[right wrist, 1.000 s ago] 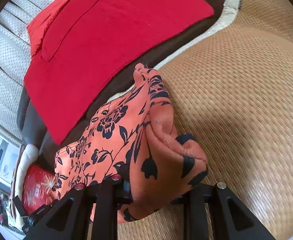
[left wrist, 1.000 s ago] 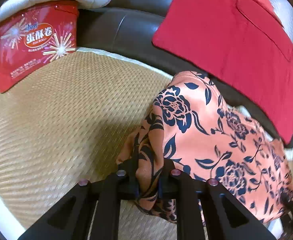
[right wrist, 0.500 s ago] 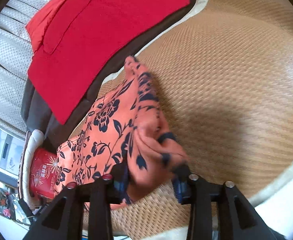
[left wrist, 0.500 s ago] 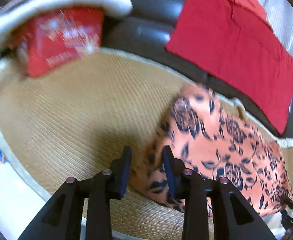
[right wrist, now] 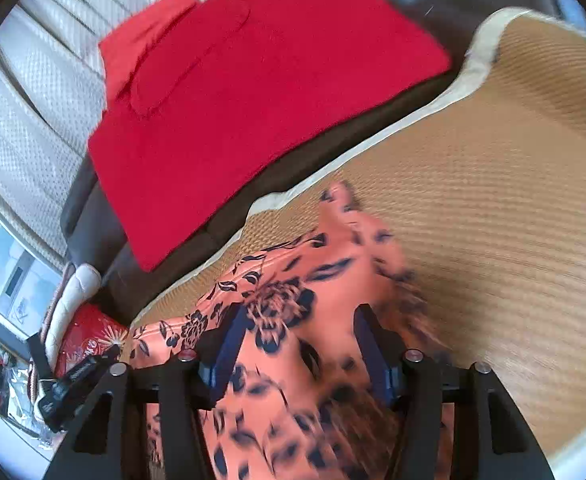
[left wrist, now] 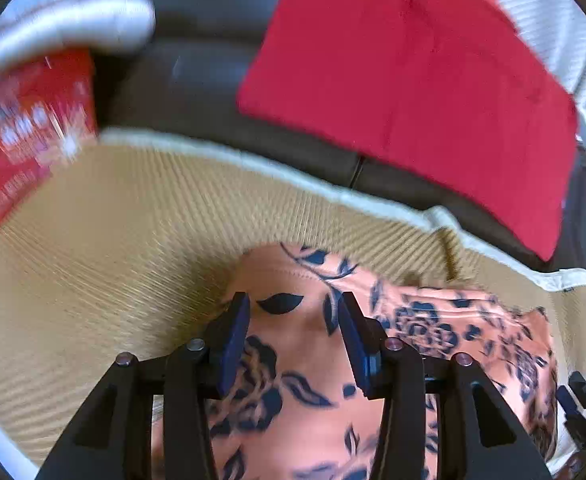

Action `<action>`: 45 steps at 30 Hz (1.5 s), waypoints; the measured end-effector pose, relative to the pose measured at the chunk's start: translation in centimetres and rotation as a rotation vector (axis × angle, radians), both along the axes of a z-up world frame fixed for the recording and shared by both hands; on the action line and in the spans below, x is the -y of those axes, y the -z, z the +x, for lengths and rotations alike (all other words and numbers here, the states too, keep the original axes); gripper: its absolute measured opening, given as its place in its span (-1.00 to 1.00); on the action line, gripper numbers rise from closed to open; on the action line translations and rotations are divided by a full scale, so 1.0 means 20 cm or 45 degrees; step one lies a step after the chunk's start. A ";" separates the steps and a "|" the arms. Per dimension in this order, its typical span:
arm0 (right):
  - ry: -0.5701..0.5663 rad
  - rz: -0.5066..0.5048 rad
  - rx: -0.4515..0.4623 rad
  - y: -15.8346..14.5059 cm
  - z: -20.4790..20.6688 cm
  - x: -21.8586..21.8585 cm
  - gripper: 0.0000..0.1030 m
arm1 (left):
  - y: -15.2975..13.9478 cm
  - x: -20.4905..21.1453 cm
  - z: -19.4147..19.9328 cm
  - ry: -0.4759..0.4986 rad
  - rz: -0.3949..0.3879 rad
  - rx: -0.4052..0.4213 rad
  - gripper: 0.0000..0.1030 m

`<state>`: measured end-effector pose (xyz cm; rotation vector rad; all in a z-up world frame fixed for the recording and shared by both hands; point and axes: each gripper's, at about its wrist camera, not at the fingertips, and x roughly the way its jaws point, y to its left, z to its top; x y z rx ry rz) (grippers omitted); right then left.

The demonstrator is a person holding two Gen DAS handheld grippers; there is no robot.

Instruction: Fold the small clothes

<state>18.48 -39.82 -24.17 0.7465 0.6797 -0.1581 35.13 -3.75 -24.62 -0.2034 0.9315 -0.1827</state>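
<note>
An orange garment with dark blue flowers point(left wrist: 433, 328) lies folded on the woven straw mat point(left wrist: 113, 240). My left gripper point(left wrist: 293, 332) hovers over its left end. Its jaws are opening, and the cloth lies under the gap without either pad pressing it. In the right wrist view the same garment point(right wrist: 289, 300) spreads below my right gripper point(right wrist: 301, 344). Those jaws are opening too, with blurred cloth showing between the blue pads point(right wrist: 225, 348) but not pinched.
A red cloth point(left wrist: 413, 80) point(right wrist: 253, 100) is draped over the dark sofa back behind the mat point(right wrist: 493, 200). A red printed box point(left wrist: 13, 140) point(right wrist: 89, 336) stands at the mat's left end under a pale cushion point(left wrist: 73, 28). The mat's white border runs along the far edge.
Both grippers were shut on folds of the floral garment; their jaws have spread and released it. The cloth has dropped flatter onto the mat, and both grippers have drawn back and upward.
</note>
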 end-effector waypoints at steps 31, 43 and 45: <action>-0.573 0.083 -0.134 0.30 0.25 -0.77 0.05 | 0.14 -0.51 -0.85 -0.323 -0.192 -0.155 0.19; -0.628 0.147 -0.196 0.34 0.30 -0.83 -0.23 | 0.24 -0.40 -0.68 -0.358 -0.278 -0.161 0.19; -0.607 0.122 -0.220 0.36 0.31 -0.81 -0.44 | 0.23 -0.37 -0.66 -0.357 -0.236 -0.137 0.18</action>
